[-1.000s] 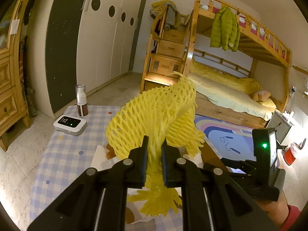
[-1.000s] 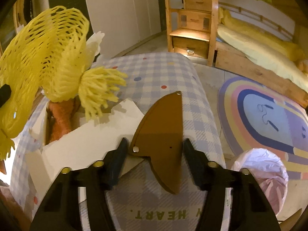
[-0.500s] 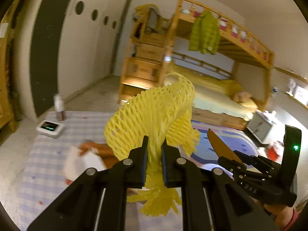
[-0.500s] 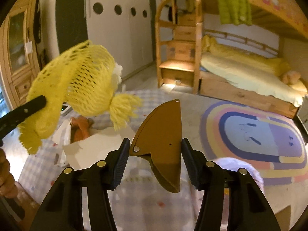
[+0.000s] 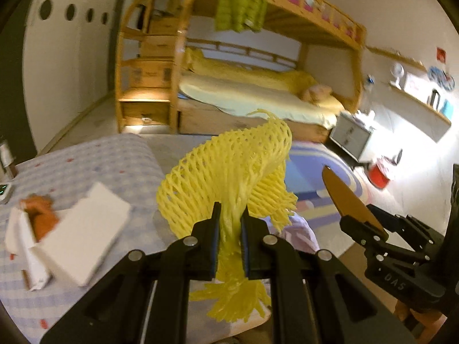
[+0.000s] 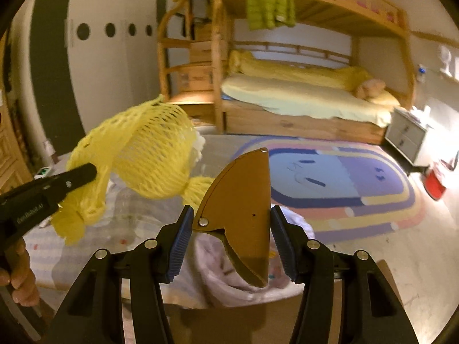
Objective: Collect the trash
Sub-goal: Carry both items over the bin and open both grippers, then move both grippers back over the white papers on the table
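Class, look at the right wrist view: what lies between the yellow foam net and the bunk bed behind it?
Bare grey floor only: in the right wrist view, nothing stands between the yellow foam net and the bunk bed; the striped rug lies off to the right.

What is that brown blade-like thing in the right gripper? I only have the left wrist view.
Observer: In the right wrist view it is a flat brown fin-shaped piece, clamped by its edges in the right gripper.
Operator: Anything under it?
Observer: A pale plastic bag shows just below the piece.
Operator: Who holds the left gripper?
Observer: A bare hand, at the lower left of that view.
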`<action>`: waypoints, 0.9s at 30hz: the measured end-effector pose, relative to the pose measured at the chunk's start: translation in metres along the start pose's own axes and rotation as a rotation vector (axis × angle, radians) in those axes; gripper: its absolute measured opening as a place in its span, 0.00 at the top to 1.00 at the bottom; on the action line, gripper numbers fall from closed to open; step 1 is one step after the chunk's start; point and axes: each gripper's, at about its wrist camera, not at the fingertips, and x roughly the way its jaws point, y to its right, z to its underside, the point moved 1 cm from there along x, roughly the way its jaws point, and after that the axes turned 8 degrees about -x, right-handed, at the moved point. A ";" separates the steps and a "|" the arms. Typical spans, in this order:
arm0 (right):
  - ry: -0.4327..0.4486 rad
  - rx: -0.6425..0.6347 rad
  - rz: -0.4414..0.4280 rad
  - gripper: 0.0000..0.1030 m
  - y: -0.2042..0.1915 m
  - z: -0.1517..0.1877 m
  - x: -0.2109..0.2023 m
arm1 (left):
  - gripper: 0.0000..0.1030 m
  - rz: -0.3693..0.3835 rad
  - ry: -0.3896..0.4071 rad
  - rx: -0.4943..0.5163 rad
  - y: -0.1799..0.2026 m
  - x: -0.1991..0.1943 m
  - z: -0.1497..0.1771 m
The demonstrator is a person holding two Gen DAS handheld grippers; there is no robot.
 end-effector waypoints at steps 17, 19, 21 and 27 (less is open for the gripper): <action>-0.074 0.086 0.023 0.40 0.055 0.018 0.063 | 0.39 0.029 -0.099 0.024 0.030 0.078 -0.006; -0.080 0.104 0.020 0.40 0.054 0.020 0.063 | 0.39 0.028 -0.101 0.017 0.026 0.075 -0.005; -0.088 0.123 0.009 0.40 0.054 0.024 0.061 | 0.39 0.039 -0.102 0.007 0.020 0.070 -0.004; -0.081 0.152 -0.021 0.40 0.055 0.023 0.041 | 0.39 0.035 -0.061 -0.005 0.010 0.041 -0.004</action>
